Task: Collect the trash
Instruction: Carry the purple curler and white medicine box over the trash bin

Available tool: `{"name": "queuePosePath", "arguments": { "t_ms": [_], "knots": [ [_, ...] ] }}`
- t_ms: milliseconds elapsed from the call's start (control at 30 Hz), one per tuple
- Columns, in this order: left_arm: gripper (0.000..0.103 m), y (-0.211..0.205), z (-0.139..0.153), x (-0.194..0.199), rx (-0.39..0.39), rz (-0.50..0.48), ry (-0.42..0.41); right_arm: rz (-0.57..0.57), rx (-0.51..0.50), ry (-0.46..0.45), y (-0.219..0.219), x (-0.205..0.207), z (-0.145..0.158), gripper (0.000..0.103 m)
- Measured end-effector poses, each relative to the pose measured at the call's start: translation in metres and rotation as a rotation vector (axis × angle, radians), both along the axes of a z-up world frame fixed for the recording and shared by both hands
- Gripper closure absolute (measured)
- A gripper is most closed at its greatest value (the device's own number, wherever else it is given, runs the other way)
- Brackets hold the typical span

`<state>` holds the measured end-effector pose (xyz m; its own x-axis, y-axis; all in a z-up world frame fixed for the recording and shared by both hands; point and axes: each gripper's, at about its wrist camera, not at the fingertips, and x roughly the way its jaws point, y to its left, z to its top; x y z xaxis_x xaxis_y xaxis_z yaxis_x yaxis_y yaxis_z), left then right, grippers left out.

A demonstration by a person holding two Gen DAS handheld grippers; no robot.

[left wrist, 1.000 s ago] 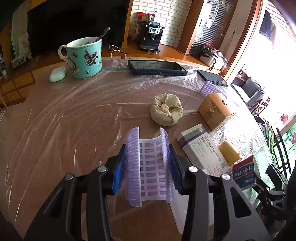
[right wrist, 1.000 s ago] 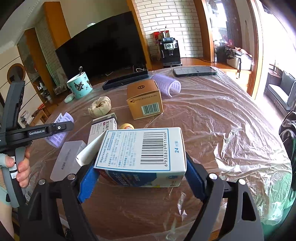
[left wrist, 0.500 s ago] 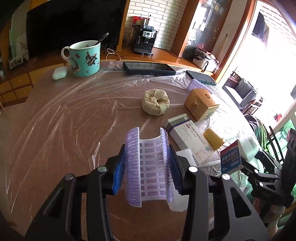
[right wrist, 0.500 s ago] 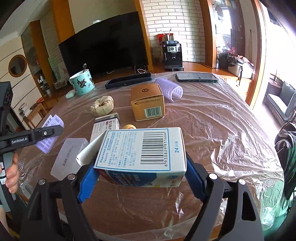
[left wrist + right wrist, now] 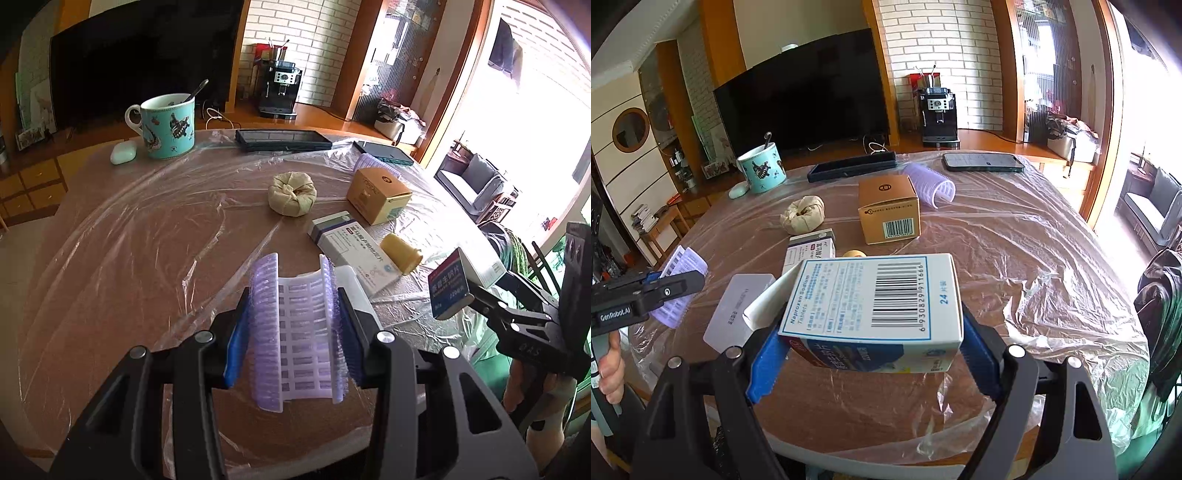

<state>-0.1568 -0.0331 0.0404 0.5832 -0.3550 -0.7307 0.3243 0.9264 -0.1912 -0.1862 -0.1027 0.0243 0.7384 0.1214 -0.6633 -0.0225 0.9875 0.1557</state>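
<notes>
Tongs (image 5: 295, 339) clamped on blister pack (image 5: 301, 332).

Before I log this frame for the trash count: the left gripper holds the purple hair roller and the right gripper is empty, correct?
Not quite. The left gripper does clamp the purple hair roller, but the right gripper is not empty: the right wrist view shows it shut on a white and blue tablet box, held above the table.
</notes>
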Motion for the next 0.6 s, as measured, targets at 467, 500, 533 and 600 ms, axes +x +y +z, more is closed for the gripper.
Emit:
{"name": "queuePosePath", "arguments": {
  "t_ms": [467,500,533,600],
  "knots": [
    [0.058,-0.01,0.008,-0.042,0.021,-0.05,-0.047,0.064,0.012,-0.02,0.002,-0.033,0.013,0.021],
    [0.058,-0.01,0.007,-0.045,0.023,-0.055,-0.046,0.071,0.017,-0.017,0.002,-0.036,0.013,0.021],
    [0.058,-0.011,0.006,-0.047,0.025,-0.058,-0.045,0.075,0.02,-0.014,0.003,-0.036,0.013,0.021],
    [0.058,-0.012,0.004,-0.052,0.031,-0.066,-0.044,0.082,0.02,-0.011,0.003,-0.04,0.012,0.021]
  ]
}}
